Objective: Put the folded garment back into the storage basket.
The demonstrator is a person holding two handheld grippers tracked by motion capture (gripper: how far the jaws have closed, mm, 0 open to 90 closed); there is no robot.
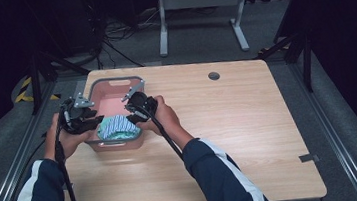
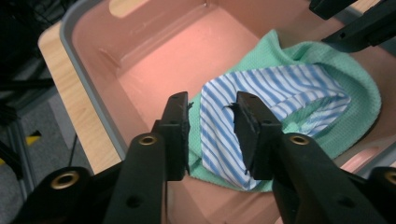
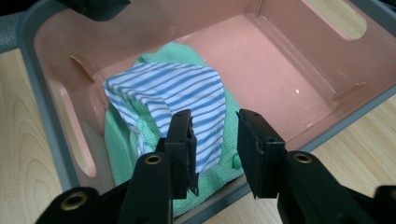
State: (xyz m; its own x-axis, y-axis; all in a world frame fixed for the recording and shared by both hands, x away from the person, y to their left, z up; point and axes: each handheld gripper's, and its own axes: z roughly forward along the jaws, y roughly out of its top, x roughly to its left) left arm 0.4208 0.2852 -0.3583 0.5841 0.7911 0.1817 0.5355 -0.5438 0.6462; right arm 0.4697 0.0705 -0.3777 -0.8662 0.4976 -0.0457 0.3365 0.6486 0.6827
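A pink basket [image 1: 114, 80] with a grey rim stands at the table's left side. Inside its near end lies a blue-and-white striped cloth [image 2: 280, 86] folded over a green cloth [image 2: 359, 79]. In the high view the bundle [image 1: 117, 127] sits between both hands. My left gripper [image 2: 212, 109] hovers over the striped cloth's edge, jaws apart, pads off the fabric. My right gripper [image 3: 215, 123] hangs over the near rim of the basket [image 3: 280, 60], jaws apart above the striped cloth [image 3: 173, 88] and green cloth [image 3: 121, 140]. In the high view the left gripper [image 1: 99, 120] and right gripper [image 1: 131, 119] flank the bundle.
The basket's far half is bare pink floor [image 2: 187, 60]. The wooden table [image 1: 229, 125] stretches wide to the right, with a round cable hole [image 1: 213, 75] near its far edge. A white desk frame [image 1: 201, 0] stands on the floor beyond.
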